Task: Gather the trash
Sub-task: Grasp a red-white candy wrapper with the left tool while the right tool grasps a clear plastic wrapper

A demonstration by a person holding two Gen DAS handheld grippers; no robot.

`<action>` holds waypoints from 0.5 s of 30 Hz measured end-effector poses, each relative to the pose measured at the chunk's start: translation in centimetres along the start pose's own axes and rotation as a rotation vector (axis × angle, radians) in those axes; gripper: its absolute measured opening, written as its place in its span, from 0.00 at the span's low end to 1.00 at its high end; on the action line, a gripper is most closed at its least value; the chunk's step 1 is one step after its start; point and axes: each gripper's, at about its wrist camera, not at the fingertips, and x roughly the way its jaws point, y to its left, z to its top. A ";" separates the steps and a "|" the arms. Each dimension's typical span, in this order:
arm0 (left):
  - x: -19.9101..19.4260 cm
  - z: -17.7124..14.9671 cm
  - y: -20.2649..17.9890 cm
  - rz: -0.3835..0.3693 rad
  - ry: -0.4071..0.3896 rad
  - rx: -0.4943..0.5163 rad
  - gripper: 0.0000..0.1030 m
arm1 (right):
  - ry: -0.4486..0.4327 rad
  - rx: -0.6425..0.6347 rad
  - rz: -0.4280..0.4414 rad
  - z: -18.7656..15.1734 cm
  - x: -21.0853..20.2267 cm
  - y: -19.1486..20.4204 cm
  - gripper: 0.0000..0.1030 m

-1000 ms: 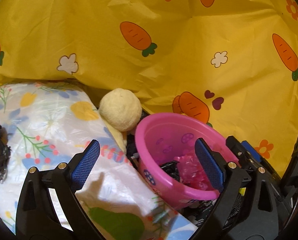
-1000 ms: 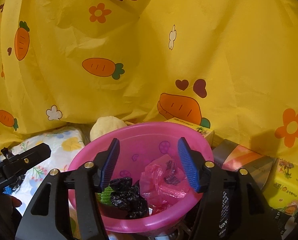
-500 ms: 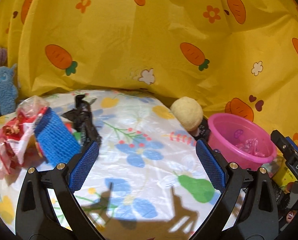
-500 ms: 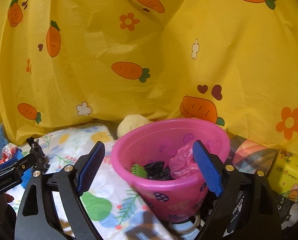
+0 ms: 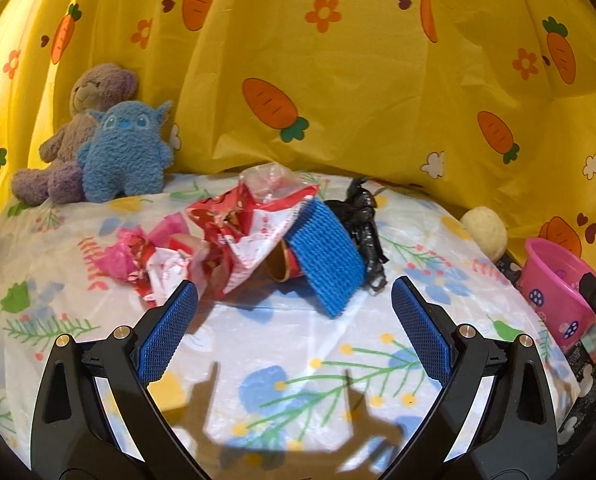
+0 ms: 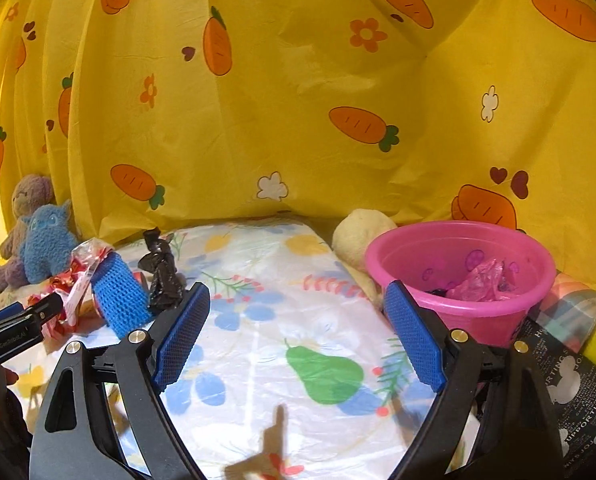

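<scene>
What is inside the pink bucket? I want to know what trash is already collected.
The pink bucket holds a crumpled pink plastic bag and a bit of black plastic beside it. The near wall hides anything lower down.

Bare floral cloth (image 5: 298,360) lies clear before the trash heap (image 5: 257,232).

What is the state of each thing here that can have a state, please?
Left hand-held gripper: open, empty.
Right hand-held gripper: open, empty.
Pink bucket: upright, holds pink plastic.
Red wrapper: crumpled on the floral sheet.
Black bag: twisted, on the sheet.
Blue knit piece: tilted.
</scene>
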 end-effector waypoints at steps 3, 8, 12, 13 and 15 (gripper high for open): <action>-0.4 -0.1 1.9 0.052 -0.011 -0.006 0.93 | 0.009 -0.022 0.030 -0.1 0.3 1.7 0.84; -0.5 -0.1 4.8 0.120 -0.012 -0.042 0.93 | 0.027 -0.062 0.095 -0.4 1.2 4.6 0.84; -0.5 -0.1 6.7 0.156 -0.013 -0.068 0.93 | 0.050 -0.100 0.151 -0.7 2.1 7.1 0.81; -0.4 -0.1 7.1 0.162 -0.011 -0.075 0.93 | 0.054 -0.108 0.162 -0.7 2.3 7.7 0.80; -0.4 -0.1 7.8 0.176 -0.009 -0.086 0.93 | 0.063 -0.127 0.186 -0.7 2.7 8.9 0.80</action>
